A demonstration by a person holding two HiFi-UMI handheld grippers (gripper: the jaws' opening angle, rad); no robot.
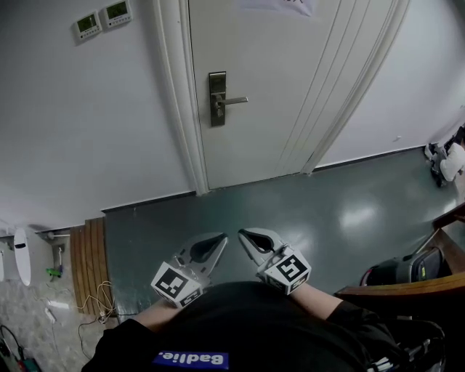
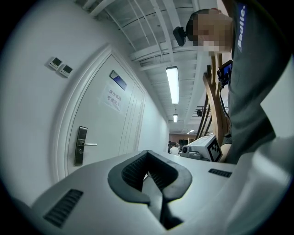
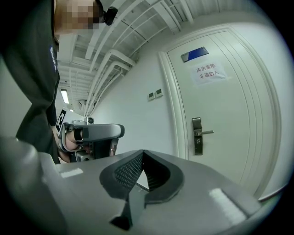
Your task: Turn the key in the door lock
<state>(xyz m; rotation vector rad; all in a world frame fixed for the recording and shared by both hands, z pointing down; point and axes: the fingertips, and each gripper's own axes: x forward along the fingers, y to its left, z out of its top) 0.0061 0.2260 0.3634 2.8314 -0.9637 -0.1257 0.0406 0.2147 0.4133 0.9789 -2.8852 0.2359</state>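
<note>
The key cannot be made out in any view. The door lock (image 1: 217, 99) on the far white door (image 1: 290, 109) shows only a metal plate with a lever handle pointing right, and its keyhole is too small to read. The top of the door is cut off in the head view, so a paper notice (image 1: 280, 6) is only partly in frame. At the right edge, a dark rounded object (image 1: 407, 267) beside wooden furniture (image 1: 418, 285) is hard to identify.

The left gripper (image 1: 220, 239) and the right gripper (image 1: 244, 234) are held near, close to the person's torso, with their tips angled toward each other and just apart. Both are clenched, pads together with nothing between them. Both are well apart from the lock.

Open dark floor (image 1: 290, 211) runs from the grippers to the door. At its left edge, a wooden slatted panel (image 1: 89, 254) and loose cables (image 1: 98, 299) sit at the foot of the wall. Two small wall panels (image 1: 102, 19) are mounted far left of the door frame.
</note>
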